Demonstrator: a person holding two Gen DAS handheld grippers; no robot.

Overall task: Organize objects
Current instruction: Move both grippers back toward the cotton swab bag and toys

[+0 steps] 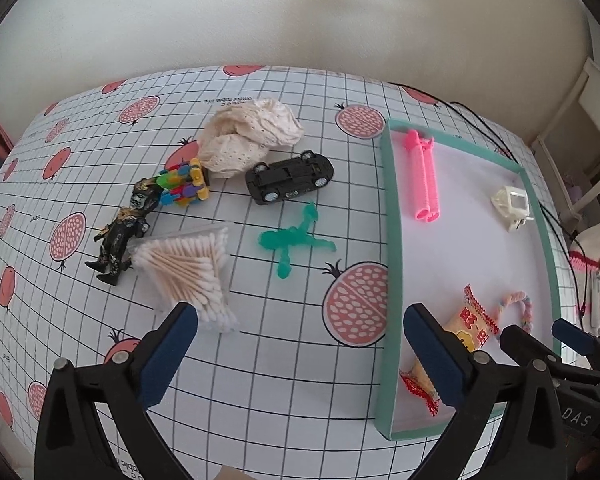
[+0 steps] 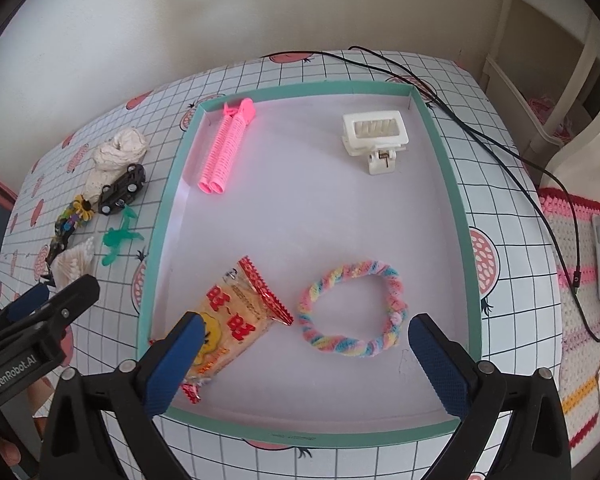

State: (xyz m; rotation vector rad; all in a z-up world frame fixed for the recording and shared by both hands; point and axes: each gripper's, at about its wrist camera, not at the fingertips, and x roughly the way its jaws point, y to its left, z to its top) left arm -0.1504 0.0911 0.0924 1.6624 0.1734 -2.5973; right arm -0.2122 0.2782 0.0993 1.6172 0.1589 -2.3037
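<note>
Above the tray [image 2: 456, 184], right gripper [image 2: 306, 354] wide, empty

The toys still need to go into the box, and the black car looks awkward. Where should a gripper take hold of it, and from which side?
Grip the toy car across its narrow body, midway between the wheel pairs, coming straight down from above with the left gripper, which is open. It lies upside down, wheels up, so its long flat sides give the fingers parallel faces. The crumpled cloth sits close behind, so keep clear of that.

L claw [image 1: 300, 344] spread wide, empty; R claw [image 2: 304, 354] likewise, prob. hovering, both side by side.
</note>
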